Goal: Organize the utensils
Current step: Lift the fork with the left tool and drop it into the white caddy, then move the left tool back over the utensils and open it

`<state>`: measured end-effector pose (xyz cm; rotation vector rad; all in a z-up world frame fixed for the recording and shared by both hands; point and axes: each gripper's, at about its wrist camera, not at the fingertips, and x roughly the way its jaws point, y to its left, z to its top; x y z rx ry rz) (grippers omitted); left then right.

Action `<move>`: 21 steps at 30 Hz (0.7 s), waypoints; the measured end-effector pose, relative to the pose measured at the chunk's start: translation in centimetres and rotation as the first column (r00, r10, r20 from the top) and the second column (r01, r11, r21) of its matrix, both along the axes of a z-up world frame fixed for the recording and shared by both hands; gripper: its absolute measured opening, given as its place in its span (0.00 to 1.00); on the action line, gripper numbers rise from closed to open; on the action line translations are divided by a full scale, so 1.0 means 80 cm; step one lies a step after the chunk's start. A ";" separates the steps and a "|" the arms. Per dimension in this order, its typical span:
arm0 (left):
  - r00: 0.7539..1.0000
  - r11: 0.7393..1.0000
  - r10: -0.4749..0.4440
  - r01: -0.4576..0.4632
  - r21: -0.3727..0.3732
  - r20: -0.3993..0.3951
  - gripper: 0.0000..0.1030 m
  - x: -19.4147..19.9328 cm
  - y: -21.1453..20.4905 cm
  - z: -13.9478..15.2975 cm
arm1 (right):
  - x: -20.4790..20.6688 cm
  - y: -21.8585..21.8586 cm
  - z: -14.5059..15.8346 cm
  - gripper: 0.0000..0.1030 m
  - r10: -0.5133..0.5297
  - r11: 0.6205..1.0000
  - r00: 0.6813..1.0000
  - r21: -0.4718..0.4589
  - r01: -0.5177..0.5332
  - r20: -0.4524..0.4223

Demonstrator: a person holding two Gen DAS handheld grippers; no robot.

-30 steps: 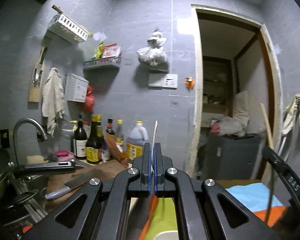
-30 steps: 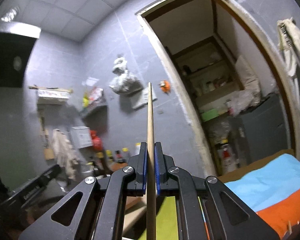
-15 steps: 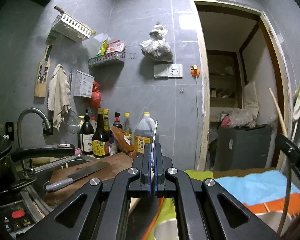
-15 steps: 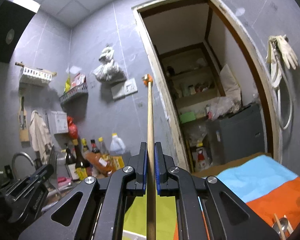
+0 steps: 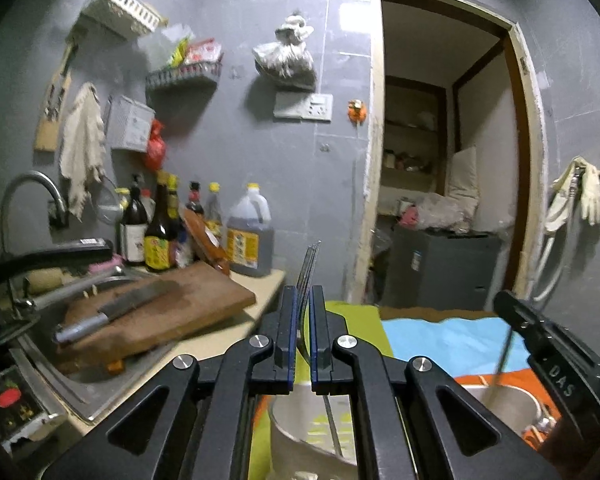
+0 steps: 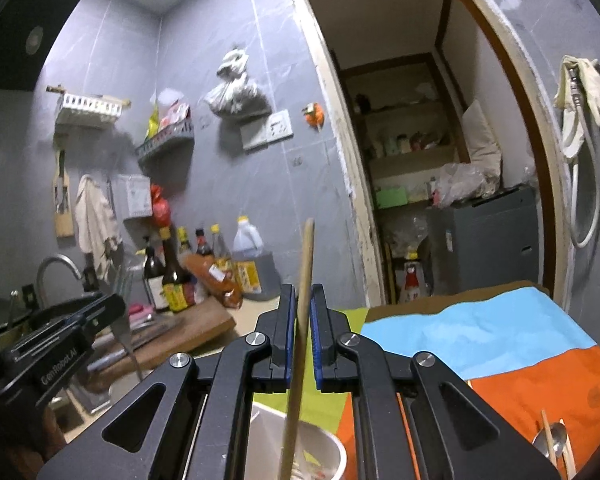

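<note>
A metal fork (image 5: 310, 258) stands tines up between the pads of my left gripper (image 5: 303, 292). Its jaws are opening, a gap shows beside the thin fork, and the handle reaches down into a steel cup (image 5: 300, 428) below. My right gripper (image 6: 303, 290) is shut on a wooden chopstick (image 6: 306, 264), which leans slightly with its lower end inside a white cup (image 6: 334, 446). The right gripper (image 5: 552, 364) also shows at the right edge of the left wrist view, over a second steel cup (image 5: 516, 402). In the right wrist view the left gripper (image 6: 60, 356) shows at the left.
A spoon and chopsticks (image 6: 556, 444) lie on the orange, blue and green cloth (image 6: 500, 336). To the left are a cutting board with a cleaver (image 5: 116, 312), sauce bottles (image 5: 204, 236), a sink and faucet (image 5: 32, 188). An open doorway (image 5: 452, 160) lies ahead.
Both grippers have sunk, and the cups have come into view under them. The left jaws have parted a little around the fork. The chopstick has tilted from upright.
</note>
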<state>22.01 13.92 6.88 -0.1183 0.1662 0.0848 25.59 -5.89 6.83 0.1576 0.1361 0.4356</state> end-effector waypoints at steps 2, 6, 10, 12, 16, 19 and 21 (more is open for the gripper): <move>0.999 0.999 -0.045 0.044 -0.028 -0.016 0.05 -0.004 0.004 0.000 | -0.003 0.001 0.000 0.11 0.013 1.000 1.000 -0.024 -0.013 -0.011; 0.994 0.990 -0.107 0.106 -0.088 -0.014 0.20 -0.019 0.010 0.007 | -0.012 -0.005 0.006 0.31 0.048 0.998 0.998 -0.032 -0.049 -0.026; 0.991 0.981 -0.137 0.137 -0.138 0.009 0.32 -0.029 0.011 0.021 | -0.023 -0.014 0.024 0.44 0.060 0.997 0.998 -0.044 -0.060 0.001; 0.990 0.980 -0.139 0.140 -0.143 0.019 0.34 -0.035 0.009 0.030 | -0.028 -0.021 0.033 0.51 0.062 0.997 0.998 -0.038 -0.062 0.011; 0.987 0.976 -0.153 0.158 -0.149 0.040 0.53 -0.046 -0.004 0.047 | -0.044 -0.045 0.056 0.74 0.038 0.999 0.998 -0.026 -0.037 0.046; 0.984 0.975 -0.171 0.176 -0.139 0.047 0.60 -0.055 -0.021 0.059 | -0.057 -0.067 0.068 0.81 0.009 1.000 0.997 -0.030 -0.006 0.077; 0.982 0.974 -0.181 0.186 -0.130 0.051 0.70 -0.061 -0.034 0.064 | -0.067 -0.084 0.073 0.88 -0.015 0.999 0.996 -0.033 0.018 0.093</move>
